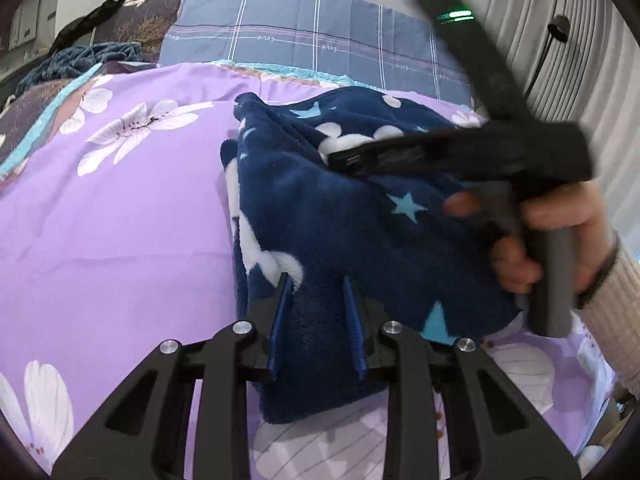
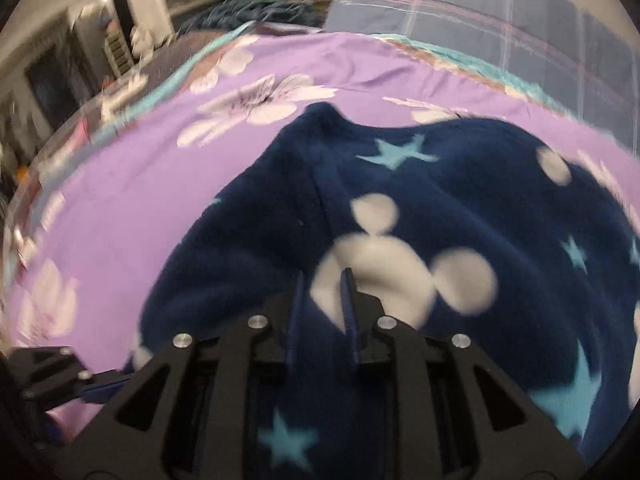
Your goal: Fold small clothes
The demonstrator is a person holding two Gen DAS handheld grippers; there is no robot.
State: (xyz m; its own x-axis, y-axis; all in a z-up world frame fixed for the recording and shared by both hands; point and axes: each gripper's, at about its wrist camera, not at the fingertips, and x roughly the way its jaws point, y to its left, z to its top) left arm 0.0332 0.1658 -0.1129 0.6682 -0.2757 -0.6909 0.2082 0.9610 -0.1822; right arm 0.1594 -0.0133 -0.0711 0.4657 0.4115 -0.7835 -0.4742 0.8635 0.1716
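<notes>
Navy fleece garment (image 1: 340,220), star-printed, lies bunched on the purple floral bedsheet (image 1: 120,220), long axis running away from both tongs. Left gripper (image 1: 318,296) and right gripper (image 2: 322,292) stand narrowly parted, fleece between their blades.

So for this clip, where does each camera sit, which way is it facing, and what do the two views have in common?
Left wrist view: rides the left gripper, looking down its blue fingers at the navy fleece garment on the purple floral bedsheet; the right gripper and the hand holding it show at right.
Right wrist view: rides the right gripper, angled down over the same garment; the left gripper's frame shows at lower left.
Shared: garment, sheet, and the plaid blue bedding behind.
</notes>
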